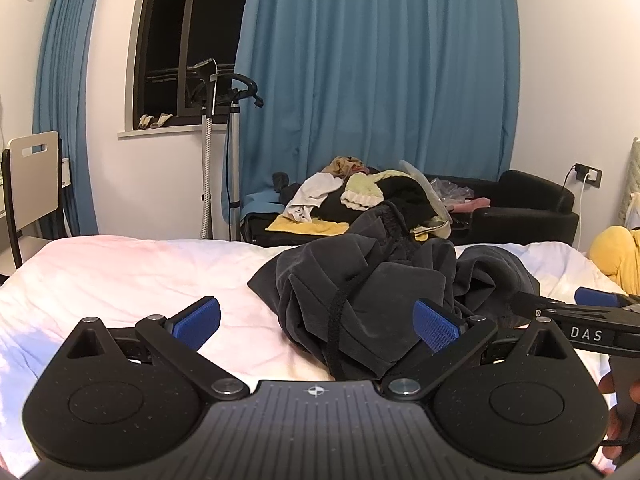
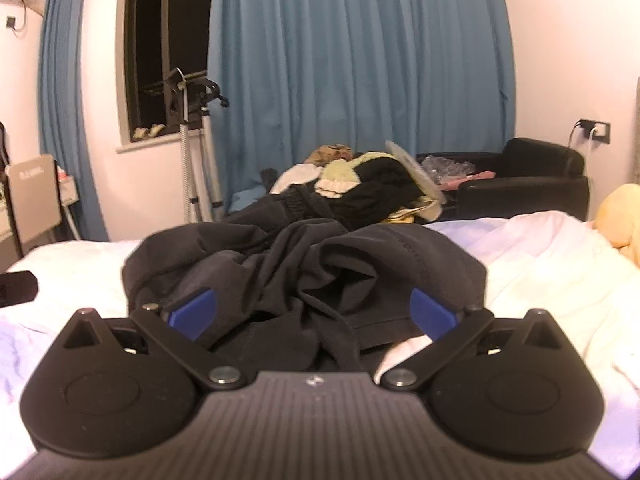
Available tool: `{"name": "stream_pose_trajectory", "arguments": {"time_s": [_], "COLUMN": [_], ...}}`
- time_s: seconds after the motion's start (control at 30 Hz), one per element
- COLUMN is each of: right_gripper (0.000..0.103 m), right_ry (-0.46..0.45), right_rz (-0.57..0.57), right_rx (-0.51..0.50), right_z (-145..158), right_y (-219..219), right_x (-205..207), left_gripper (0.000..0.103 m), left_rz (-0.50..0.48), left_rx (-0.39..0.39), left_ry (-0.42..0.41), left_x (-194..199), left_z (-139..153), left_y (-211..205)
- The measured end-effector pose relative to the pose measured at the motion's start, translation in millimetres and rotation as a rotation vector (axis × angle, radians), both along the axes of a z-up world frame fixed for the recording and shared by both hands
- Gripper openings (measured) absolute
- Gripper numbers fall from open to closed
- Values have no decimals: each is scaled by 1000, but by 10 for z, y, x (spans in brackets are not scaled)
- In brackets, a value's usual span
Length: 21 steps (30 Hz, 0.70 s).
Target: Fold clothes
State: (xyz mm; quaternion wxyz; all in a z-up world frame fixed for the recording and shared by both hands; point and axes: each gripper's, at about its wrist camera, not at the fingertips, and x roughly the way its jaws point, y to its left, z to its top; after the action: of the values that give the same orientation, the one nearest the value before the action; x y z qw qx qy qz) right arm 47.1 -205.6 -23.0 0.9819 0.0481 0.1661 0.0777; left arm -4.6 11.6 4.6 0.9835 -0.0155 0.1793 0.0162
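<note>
A crumpled dark grey garment [image 1: 372, 288] with a black drawstring [image 1: 338, 320] lies in a heap on the white bed [image 1: 120, 280]. My left gripper [image 1: 316, 326] is open, its blue pads low over the sheet at the heap's near left side. My right gripper [image 2: 312, 314] is open, its pads spread on either side of the same garment [image 2: 304, 272], close above its folds. The right gripper also shows at the right edge of the left wrist view [image 1: 592, 312].
A black sofa [image 1: 520, 208] piled with mixed clothes [image 1: 360, 196] stands behind the bed under blue curtains [image 1: 380, 60]. A garment steamer stand [image 1: 212, 140] is by the window. A chair [image 1: 32, 184] stands left. A yellow plush [image 1: 616, 256] lies at right.
</note>
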Motion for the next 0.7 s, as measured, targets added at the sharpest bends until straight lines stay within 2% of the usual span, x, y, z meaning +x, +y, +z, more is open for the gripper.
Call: {"name": "stream_pose_trajectory", "arguments": {"time_s": [0.1, 0.37, 0.7], "right_gripper": [103, 103, 103], "right_ry": [-20, -41, -30], "right_rz": [36, -1, -36], "right_rx": [26, 34, 43], "right_z": [17, 54, 92], "right_y": [-12, -39, -23], "right_x": [-24, -50, 8], "left_gripper": [103, 103, 103], "left_rz": [-2, -14, -64], "left_rx": [-3, -26, 4], "left_ry": [-7, -17, -6], "left_x": [-20, -73, -35], "left_z": [-7, 9, -19], "left_y": [14, 11, -92]}}
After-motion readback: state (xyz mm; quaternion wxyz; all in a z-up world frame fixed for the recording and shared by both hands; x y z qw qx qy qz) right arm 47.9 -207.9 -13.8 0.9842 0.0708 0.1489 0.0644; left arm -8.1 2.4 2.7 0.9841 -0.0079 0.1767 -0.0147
